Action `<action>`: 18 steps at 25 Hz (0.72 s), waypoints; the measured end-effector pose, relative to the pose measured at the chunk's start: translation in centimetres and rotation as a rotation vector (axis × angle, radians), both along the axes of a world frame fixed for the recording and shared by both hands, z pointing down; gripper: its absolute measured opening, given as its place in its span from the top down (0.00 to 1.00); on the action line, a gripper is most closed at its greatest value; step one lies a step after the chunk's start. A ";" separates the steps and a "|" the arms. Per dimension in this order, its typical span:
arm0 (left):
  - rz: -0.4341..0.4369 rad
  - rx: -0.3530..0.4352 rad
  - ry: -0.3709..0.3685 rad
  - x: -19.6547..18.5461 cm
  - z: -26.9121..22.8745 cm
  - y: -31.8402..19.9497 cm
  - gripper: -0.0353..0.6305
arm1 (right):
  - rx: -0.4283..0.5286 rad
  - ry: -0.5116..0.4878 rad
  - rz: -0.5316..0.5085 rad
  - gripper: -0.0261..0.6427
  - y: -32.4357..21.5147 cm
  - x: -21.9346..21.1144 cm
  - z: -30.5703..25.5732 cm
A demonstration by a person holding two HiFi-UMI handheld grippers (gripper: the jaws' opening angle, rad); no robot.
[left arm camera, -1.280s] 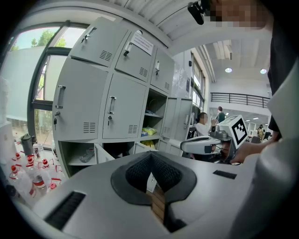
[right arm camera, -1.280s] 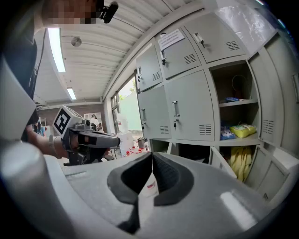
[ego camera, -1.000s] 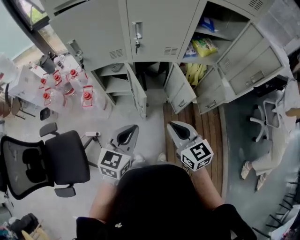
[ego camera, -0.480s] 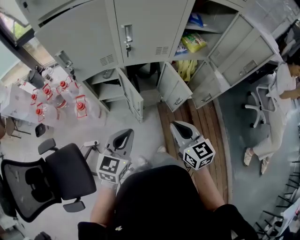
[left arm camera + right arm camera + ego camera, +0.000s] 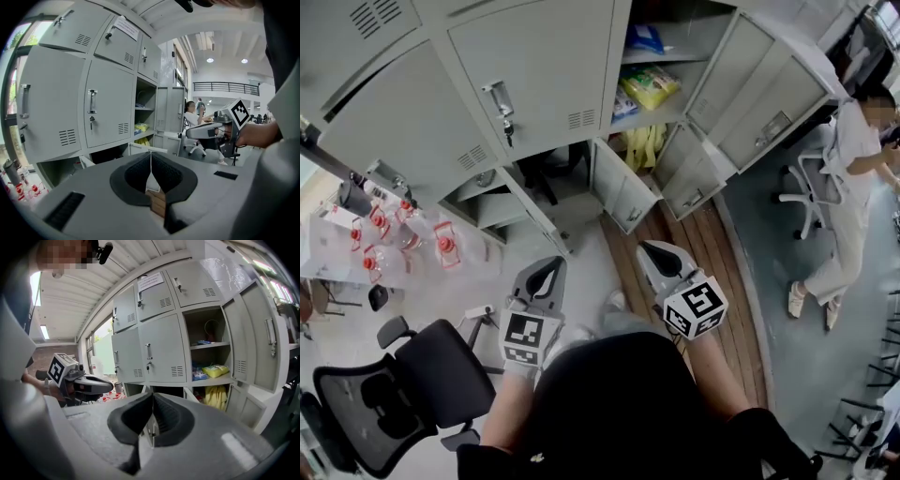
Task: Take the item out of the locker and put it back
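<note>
Pose: side by side, aimed toward the locker (image 5: 759, 89), tipped slightly down | left tool (image 5: 546, 270): jaws together, empty | right tool (image 5: 661, 255): jaws together, empty | yellow packet (image 5: 649, 86): in the open locker, well apart from both.

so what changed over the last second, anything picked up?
The person has closed in on the lockers: in the head view they loom larger, the open compartment with the yellow packet has slid left, and the office chair down. Nothing grabbed or released. Left gripper and right gripper stay shut, empty, held low ahead of the body.
</note>
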State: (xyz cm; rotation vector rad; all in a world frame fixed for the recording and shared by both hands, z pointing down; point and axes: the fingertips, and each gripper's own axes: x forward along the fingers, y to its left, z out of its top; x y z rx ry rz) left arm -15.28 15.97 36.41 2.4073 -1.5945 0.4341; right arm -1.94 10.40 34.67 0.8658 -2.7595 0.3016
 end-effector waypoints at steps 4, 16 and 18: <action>0.034 0.005 -0.024 2.1 -0.5 -4.3 0.93 | 0.005 -0.013 0.015 0.96 -2.8 1.4 -0.2; 0.119 0.080 -0.162 9.1 -3.3 -15.3 0.93 | 0.014 -0.076 0.062 0.96 -10.0 6.5 -1.2; 0.126 0.096 -0.187 10.1 -3.9 -16.8 0.93 | 0.018 -0.089 0.071 0.96 -10.9 7.3 -1.6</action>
